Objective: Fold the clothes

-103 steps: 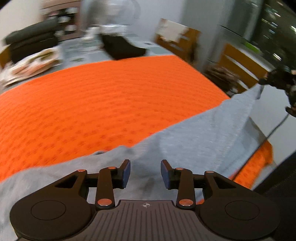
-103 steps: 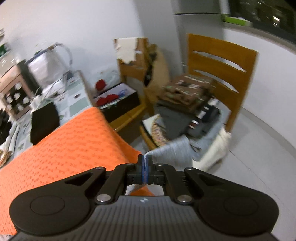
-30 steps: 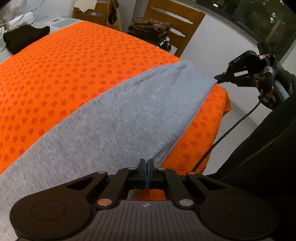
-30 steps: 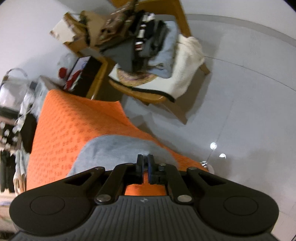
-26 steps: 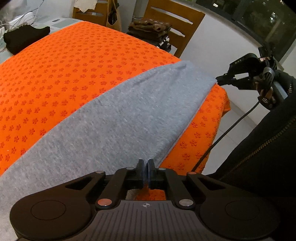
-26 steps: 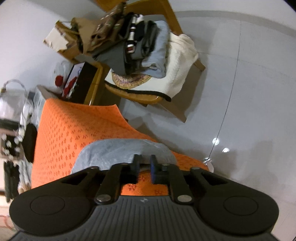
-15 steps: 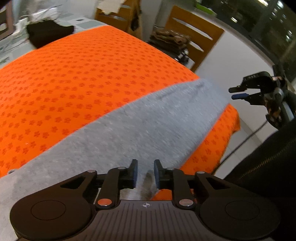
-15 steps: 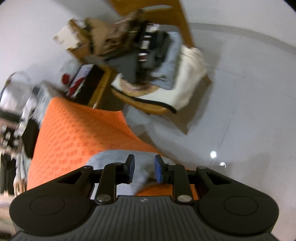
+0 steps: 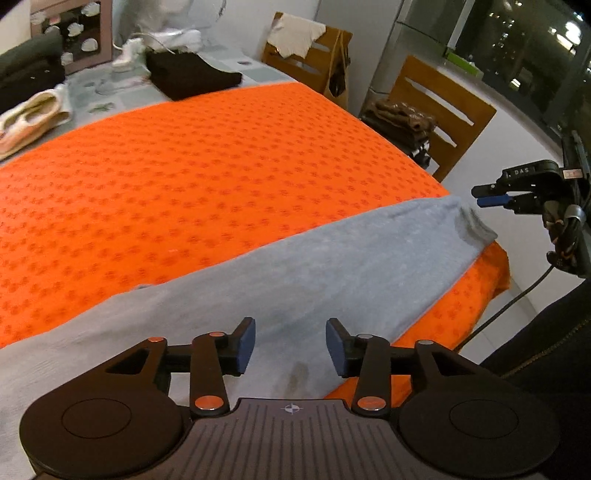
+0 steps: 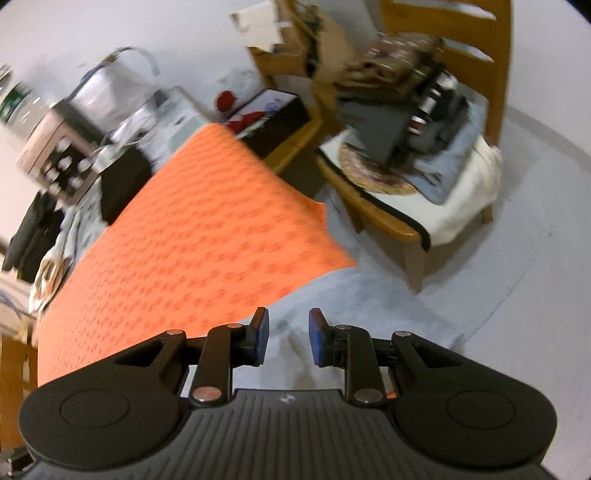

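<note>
A grey garment (image 9: 295, 269) lies flat along the near edge of the orange patterned cloth (image 9: 192, 158) on the table. My left gripper (image 9: 290, 345) is open and empty, just above the garment's near part. My right gripper (image 10: 288, 339) is open and empty above the garment's right end (image 10: 354, 299), near the table corner. The right gripper also shows in the left wrist view (image 9: 493, 195), off the table's right edge, beyond the garment's corner.
Two wooden chairs (image 10: 424, 155) piled with clothes stand past the table's right side. A black folded cloth (image 9: 188, 74), a pale cloth (image 9: 29, 114) and a small shelf unit (image 9: 70, 33) sit at the table's far end. A dark cable (image 9: 509, 302) hangs at right.
Both grippers were shut on the grey garment's edge a second ago. Both have opened, let it go and lifted a little. The garment now rests flat on the orange cloth.
</note>
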The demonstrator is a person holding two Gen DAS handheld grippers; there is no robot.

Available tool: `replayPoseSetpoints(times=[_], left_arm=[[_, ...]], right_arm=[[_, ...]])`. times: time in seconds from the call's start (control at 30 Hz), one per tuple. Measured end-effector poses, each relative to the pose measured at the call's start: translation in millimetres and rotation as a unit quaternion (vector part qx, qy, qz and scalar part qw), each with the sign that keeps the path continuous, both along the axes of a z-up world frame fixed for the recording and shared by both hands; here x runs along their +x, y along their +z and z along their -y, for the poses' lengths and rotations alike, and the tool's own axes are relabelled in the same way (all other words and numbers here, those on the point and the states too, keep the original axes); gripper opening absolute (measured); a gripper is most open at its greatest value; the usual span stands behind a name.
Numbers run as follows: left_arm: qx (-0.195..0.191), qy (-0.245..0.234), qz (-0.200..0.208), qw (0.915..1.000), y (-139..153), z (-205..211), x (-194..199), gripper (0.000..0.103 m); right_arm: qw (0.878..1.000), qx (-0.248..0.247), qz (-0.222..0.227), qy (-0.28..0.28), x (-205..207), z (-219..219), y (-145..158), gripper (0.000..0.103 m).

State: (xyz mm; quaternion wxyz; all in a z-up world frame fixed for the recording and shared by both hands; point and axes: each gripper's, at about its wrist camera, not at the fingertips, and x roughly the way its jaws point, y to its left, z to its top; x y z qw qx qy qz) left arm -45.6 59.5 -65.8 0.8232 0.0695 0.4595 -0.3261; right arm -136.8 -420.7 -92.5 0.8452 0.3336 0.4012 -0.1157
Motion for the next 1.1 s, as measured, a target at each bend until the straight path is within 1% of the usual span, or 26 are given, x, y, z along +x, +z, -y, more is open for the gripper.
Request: replayPoseSetpoints(times=[0.07, 0.23, 0.37, 0.43, 0.53, 0.6, 0.7, 0.83, 0.87, 0.97, 1.1], left_arm=[[-0.001, -0.013, 0.007, 0.9999, 0.6, -21.8, -1.2, 0.048], [0.0, -0.054, 0.027, 0.9982, 2.1, -78.3, -2.1, 0.048], [-0.008, -0.111, 0.05, 0.9925, 7.3, -118.4, -2.7, 0.048], [0.0, -0.13, 0.054, 0.9901, 9.5, -132.0, -2.8, 0.048], [-0.003, -0.135, 0.053, 0.9894, 14.0, -154.3, -6.0, 0.049], [-0.007, -0.135, 0.051, 0.9895, 16.0, -169.0, -10.4, 0.05], [-0.001, -0.13, 0.056, 0.9899, 19.4, -189.3, -23.8, 0.051], [0.019, -0.12, 0.059, 0.9908, 26.2, -214.9, -41.4, 0.052], [0.019, -0.12, 0.058, 0.9909, 28.3, -221.4, -45.5, 0.052], [0.019, -0.134, 0.065, 0.9886, 34.6, -238.7, -57.0, 0.053], [0.003, -0.166, 0.066, 0.984, 38.0, -260.4, -62.0, 0.055]], right_arm=[[1.0, -0.015, 0.009, 0.011, -1.3, -27.0, 10.3, 0.027], [0.999, -0.032, 0.019, 0.013, -19.3, -112.1, 24.2, 0.027], [0.998, -0.046, 0.027, 0.015, -33.7, -180.1, 35.2, 0.028], [0.998, -0.048, 0.029, 0.017, -41.2, -213.4, 40.3, 0.028], [0.998, -0.046, 0.033, 0.035, -53.9, -259.4, 47.5, 0.028], [0.997, -0.054, 0.036, 0.049, -61.2, -287.1, 52.7, 0.029], [0.994, -0.065, 0.042, 0.074, -73.3, -324.8, 58.3, 0.029], [0.989, -0.084, 0.046, 0.111, -90.6, -372.0, 63.9, 0.03], [0.988, -0.09, 0.045, 0.118, -96.0, -385.0, 65.6, 0.03], [0.984, -0.105, 0.043, 0.134, -112.9, -423.1, 70.4, 0.03], [0.985, -0.105, 0.04, 0.13, -134.3, -473.0, 72.4, 0.03]])
